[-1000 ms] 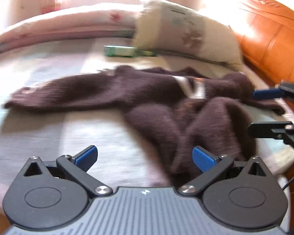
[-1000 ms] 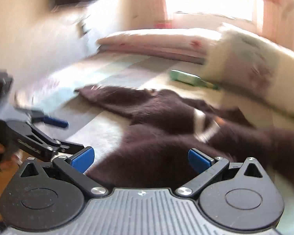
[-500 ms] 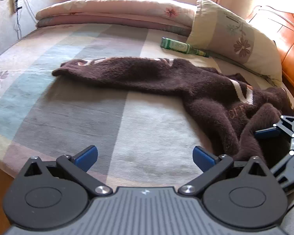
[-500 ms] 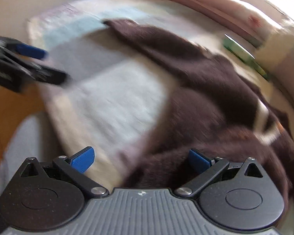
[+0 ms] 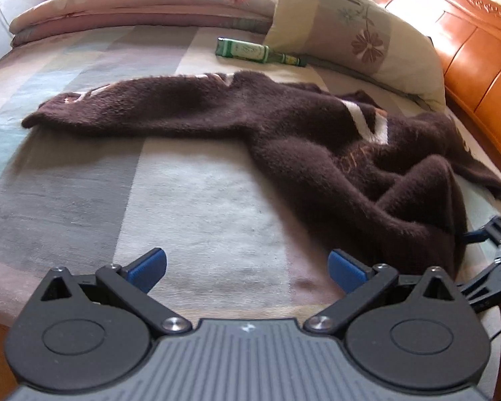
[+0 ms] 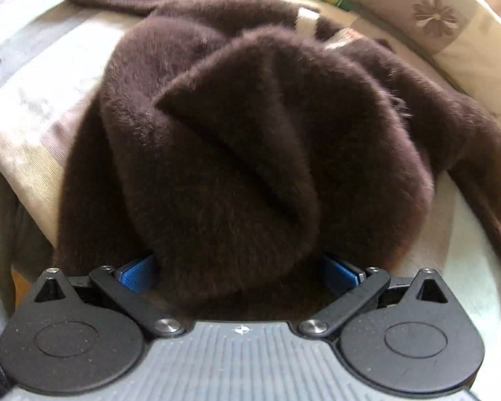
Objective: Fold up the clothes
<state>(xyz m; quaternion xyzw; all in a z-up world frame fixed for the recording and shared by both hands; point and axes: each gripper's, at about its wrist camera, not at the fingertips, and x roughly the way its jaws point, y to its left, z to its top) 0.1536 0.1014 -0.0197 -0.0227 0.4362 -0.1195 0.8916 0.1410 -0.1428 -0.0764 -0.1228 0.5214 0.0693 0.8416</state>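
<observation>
A fuzzy dark brown sweater (image 5: 317, 133) with a white V stripe lies crumpled on the bed, one sleeve stretched out to the left. My left gripper (image 5: 247, 267) hovers open above the bare sheet just left of the sweater's near hem, with nothing between its fingers. My right gripper (image 6: 238, 272) is open too, pushed against the near end of the sweater (image 6: 250, 133), and a thick fold of fabric bulges between its wide-apart blue pads (image 6: 137, 274). From the left wrist view the right gripper (image 5: 474, 260) shows at the sweater's right near corner.
A green bottle (image 5: 250, 50) lies behind the sweater beside a flowered pillow (image 5: 350, 30). A folded pink quilt (image 5: 133, 3) runs along the far side. An orange wooden headboard (image 5: 477, 67) stands at the right. The striped sheet (image 5: 150, 183) spreads to the left.
My right gripper has swung down and pushed into the sweater's near fold, which now fills its view. My left gripper has moved closer to the sweater's hem.
</observation>
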